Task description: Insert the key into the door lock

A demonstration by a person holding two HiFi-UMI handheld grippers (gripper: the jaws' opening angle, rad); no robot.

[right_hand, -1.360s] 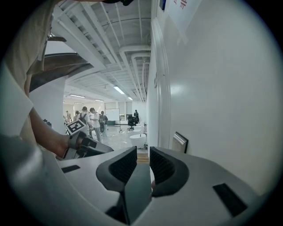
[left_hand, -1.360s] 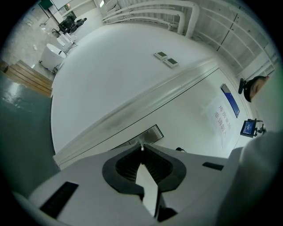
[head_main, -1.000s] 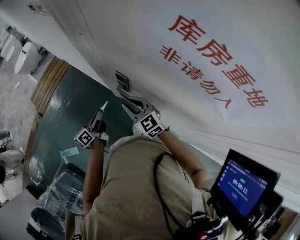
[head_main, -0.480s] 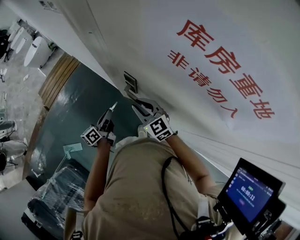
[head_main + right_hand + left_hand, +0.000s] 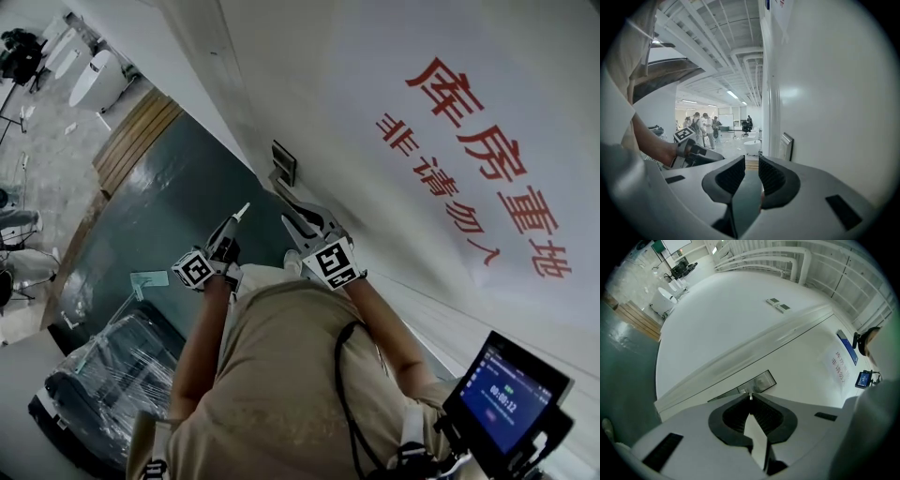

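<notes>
The left claw [image 5: 750, 401] was pressed fully closed, and a small metal tip, by all appearance the key [image 5: 750, 396], poked out from between its tips. Seen from the left gripper view, that tip pointed at the door lock [image 5: 761, 380], a dark rectangular plate set in the white door just above centre frame, with a gap between the two. In the head view the left claw [image 5: 242, 213] sat left of centre as a thin white point. It aimed up and to the right toward the door lock [image 5: 283, 161] and stopped short of it. The right claw [image 5: 281, 197] stood at centre frame, closer to the plate, and its upper finger reached to just below the plate; whether it touched could not be told. The right gripper view showed the right claw [image 5: 750, 159] with its pads a narrow gap apart and nothing between them. The door lock [image 5: 786, 146] lay just right of centre, and the left claw [image 5: 701, 154] with its marker cube lay at the left. Red characters [image 5: 483, 178] ran across the door at the upper right of the head view. A lit screen [image 5: 511, 394] sat at the lower right.
</notes>
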